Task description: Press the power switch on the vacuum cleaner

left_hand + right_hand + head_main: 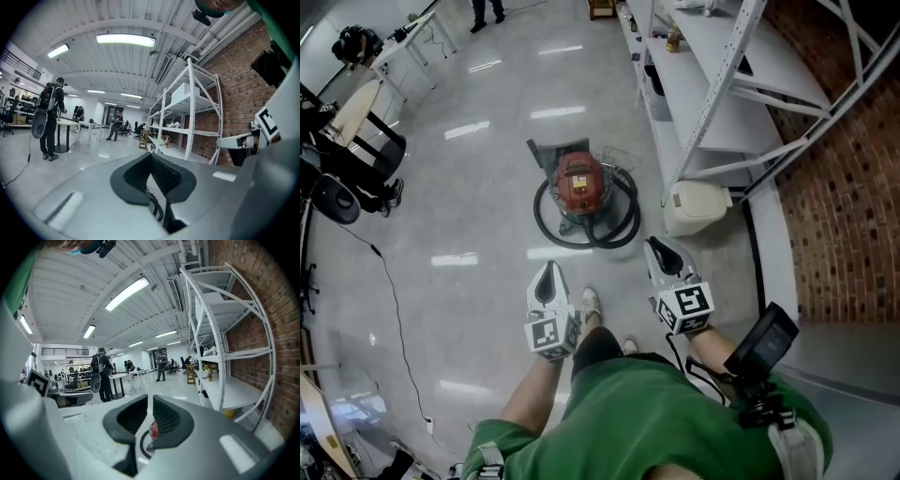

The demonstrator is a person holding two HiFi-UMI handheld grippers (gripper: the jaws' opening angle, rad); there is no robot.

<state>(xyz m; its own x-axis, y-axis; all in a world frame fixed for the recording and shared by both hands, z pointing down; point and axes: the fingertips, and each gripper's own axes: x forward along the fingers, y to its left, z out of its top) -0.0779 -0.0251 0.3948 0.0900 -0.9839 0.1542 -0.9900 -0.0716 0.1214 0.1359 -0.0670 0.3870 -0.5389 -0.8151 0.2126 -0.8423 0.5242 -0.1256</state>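
Observation:
The red vacuum cleaner (579, 182) stands on the pale floor, with its black hose (623, 220) coiled round it. Both grippers hang in the air short of it, touching nothing. My left gripper (549, 270) is nearer me and left of the vacuum, my right gripper (659, 246) to its lower right. In the left gripper view the jaws of the left gripper (151, 158) meet at the tips, and a loop of hose (157, 208) shows beneath. Only a thin slit separates the jaws of the right gripper (147, 401), with a bit of the red vacuum (153, 430) behind it. The switch itself is not discernible.
A white shelving rack (712, 84) runs along the brick wall (848, 206) on the right, with a cream container (698, 206) at its foot beside the vacuum. A thin cable (394, 300) crosses the floor at left, near chairs and desks (356, 155). People stand far off.

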